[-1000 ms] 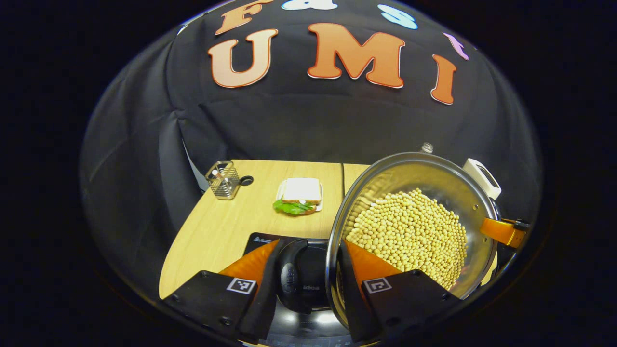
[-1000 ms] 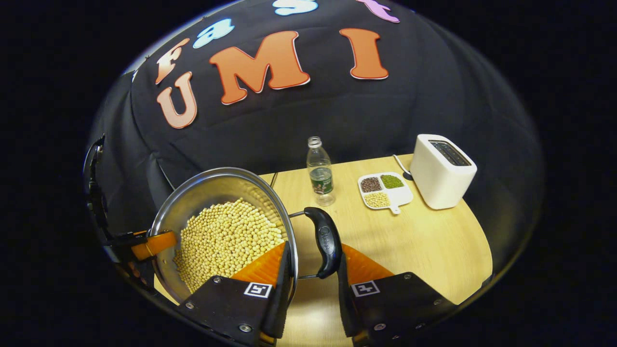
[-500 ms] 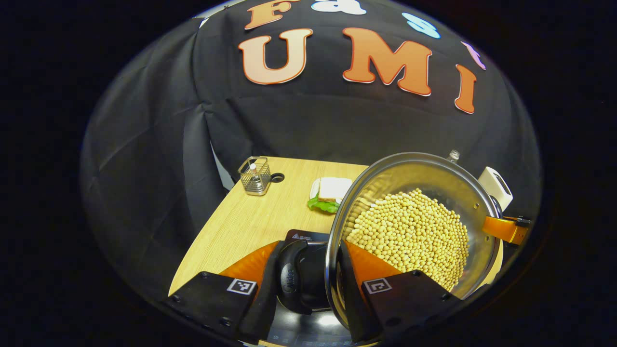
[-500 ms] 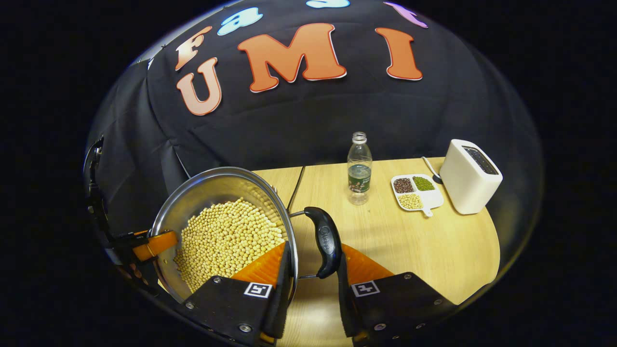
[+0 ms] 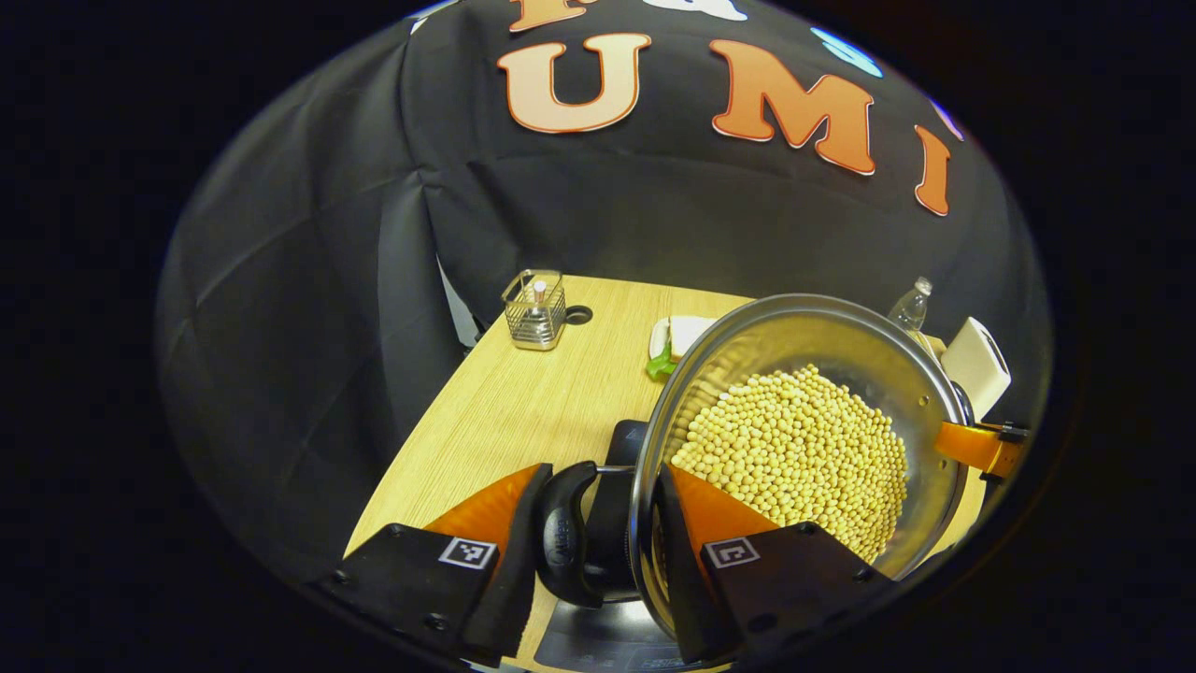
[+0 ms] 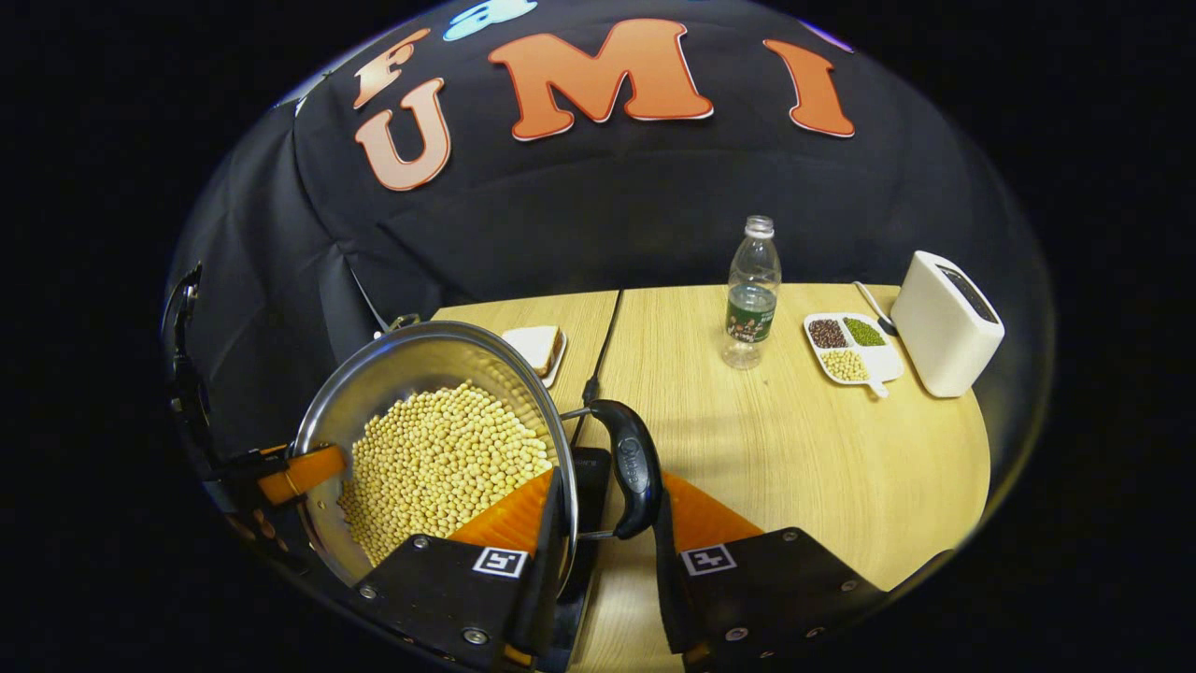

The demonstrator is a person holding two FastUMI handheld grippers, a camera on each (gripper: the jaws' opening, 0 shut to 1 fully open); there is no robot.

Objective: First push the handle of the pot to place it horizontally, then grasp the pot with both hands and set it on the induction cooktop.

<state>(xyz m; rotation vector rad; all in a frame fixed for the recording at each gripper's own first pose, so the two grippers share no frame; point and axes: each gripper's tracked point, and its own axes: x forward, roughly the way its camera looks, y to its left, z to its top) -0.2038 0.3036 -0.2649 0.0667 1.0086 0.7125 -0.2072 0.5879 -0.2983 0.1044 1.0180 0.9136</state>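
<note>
A steel pot [image 5: 813, 332] full of soybeans [image 5: 794, 449] hangs above the table between both grippers. My left gripper [image 5: 593, 479] is shut on the pot's black side handle [image 5: 563, 542] and rim, with one finger inside the pot. The right gripper [image 6: 607, 479] grips the opposite black handle [image 6: 631, 467] and rim the same way. The pot [image 6: 411, 365] fills the left of the right gripper view. The black induction cooktop [image 5: 598, 647] lies just below the pot, and a corner of the cooktop [image 6: 590, 467] shows under the rim. The far gripper's orange finger [image 5: 972, 447] holds the opposite rim.
On the wooden table [image 6: 822, 467] stand a plastic bottle [image 6: 750, 294], a sectioned dish of beans [image 6: 852, 346] and a white toaster [image 6: 946, 322]. A sandwich [image 5: 680, 334] and a wire holder [image 5: 534, 308] sit at the back left. A black cable [image 6: 603, 346] runs down the table's seam.
Both grippers have carried the pot along without changing their hold. The table objects have slid right and farther off, and the cooktop's corner has come under the pot in the right gripper view.
</note>
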